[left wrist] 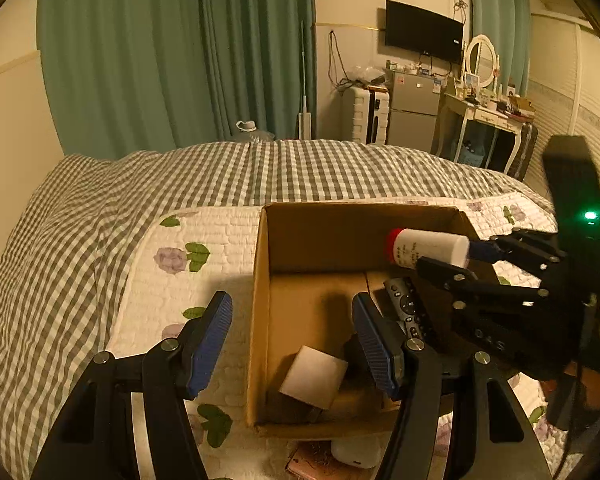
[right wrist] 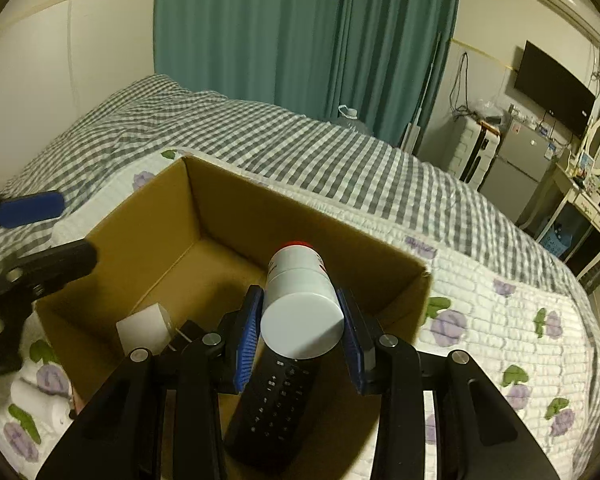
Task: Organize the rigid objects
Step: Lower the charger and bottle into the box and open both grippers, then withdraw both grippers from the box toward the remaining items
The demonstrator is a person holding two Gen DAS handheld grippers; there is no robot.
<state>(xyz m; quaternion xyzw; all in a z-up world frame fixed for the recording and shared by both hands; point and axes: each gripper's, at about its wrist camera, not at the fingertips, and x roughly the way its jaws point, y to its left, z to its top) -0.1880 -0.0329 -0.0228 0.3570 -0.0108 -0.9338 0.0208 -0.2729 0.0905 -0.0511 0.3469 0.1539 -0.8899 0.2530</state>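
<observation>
An open cardboard box (left wrist: 260, 280) (right wrist: 228, 208) sits on the bed. My right gripper (right wrist: 302, 330) (left wrist: 456, 258) is shut on a white bottle with a red cap (right wrist: 300, 300) (left wrist: 428, 249), held lying sideways over the box's right side. Inside the box lie a black remote (left wrist: 408, 306) (right wrist: 276, 400) and a white block (left wrist: 314, 376) (right wrist: 144, 326). My left gripper (left wrist: 292, 332) is open and empty, straddling the box's left wall: one finger outside, one inside.
The bed has a grey checked duvet (left wrist: 260, 172) and a white floral quilt (left wrist: 180, 264). A white case (left wrist: 356, 454) and a pink item (left wrist: 312, 464) lie in front of the box. Green curtains, a fridge (left wrist: 414, 116) and a dresser stand behind.
</observation>
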